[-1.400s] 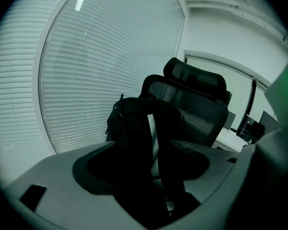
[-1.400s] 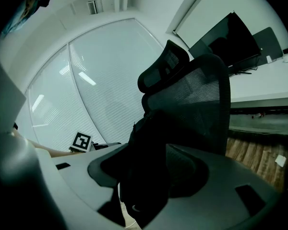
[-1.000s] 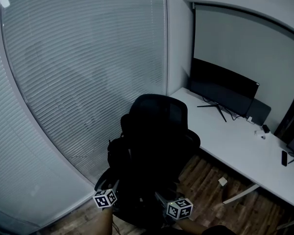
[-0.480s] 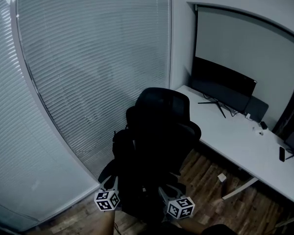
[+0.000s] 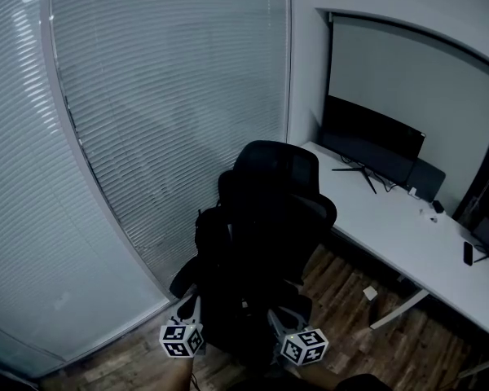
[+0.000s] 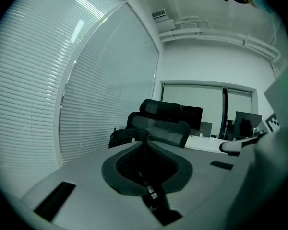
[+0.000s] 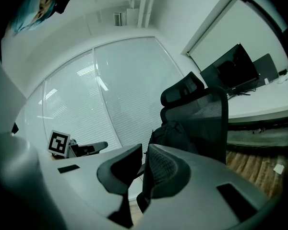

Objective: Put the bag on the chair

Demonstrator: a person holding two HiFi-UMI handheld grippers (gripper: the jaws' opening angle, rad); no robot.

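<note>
Grippers withdrawn from chair, bag released

Both grippers sit lower in the head view than a second earlier, drawn back from the chair point(image 5: 277, 194), and their jaws have just been closing. On the left gripper point(image 6: 144, 147) the jaws stand together with nothing between them. On the right gripper point(image 7: 143, 152) the jaws are all but together, also with nothing between them.

Location of the bag point(image 6: 121, 137): on the chair, in front of the mesh backrest point(image 7: 212, 114), as both gripper views show. In the head view, bag and chair merge into one dark mass, so how squarely the bag sits cannot be told. Neither gripper touches it.

Task status, as a judgement:
- Done: the bag is on the chair and stands there unsupported.
- Left: no further step is evident. At most, confirm that the bag rests steadily and does not slide off the seat
</note>
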